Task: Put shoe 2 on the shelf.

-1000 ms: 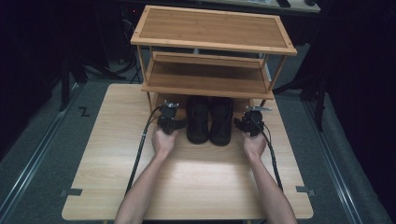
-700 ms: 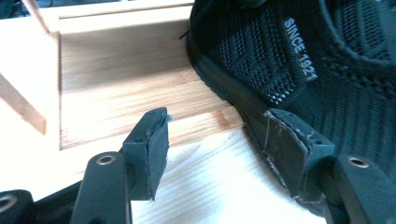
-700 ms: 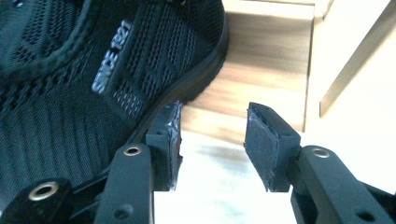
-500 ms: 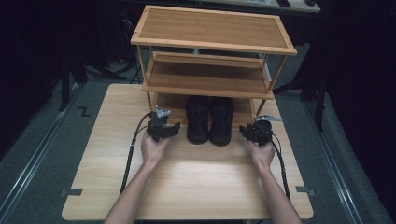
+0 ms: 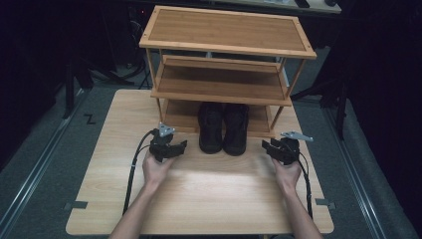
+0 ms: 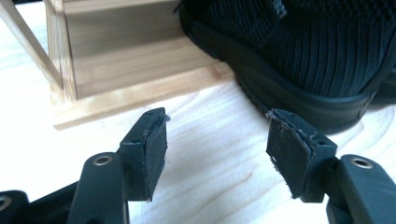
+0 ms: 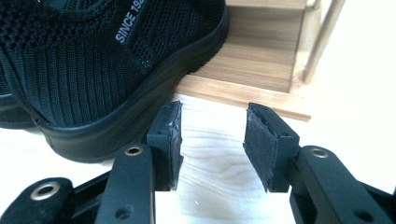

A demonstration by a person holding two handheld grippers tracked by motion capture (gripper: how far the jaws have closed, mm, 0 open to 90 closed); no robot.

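two black shoes [image 5: 223,127] stand side by side on the lowest board of the wooden rack [image 5: 226,47], at the far middle of the tabletop [image 5: 214,199], heels toward the person. the left gripper [image 5: 174,148] and the right gripper [image 5: 271,148] rest each beside the pair, jaws apart and holding nothing. i judge the shoes light, with soft knit tops that give under pressure; the firm rubber sole edge or the heel rim seems the better place to take hold
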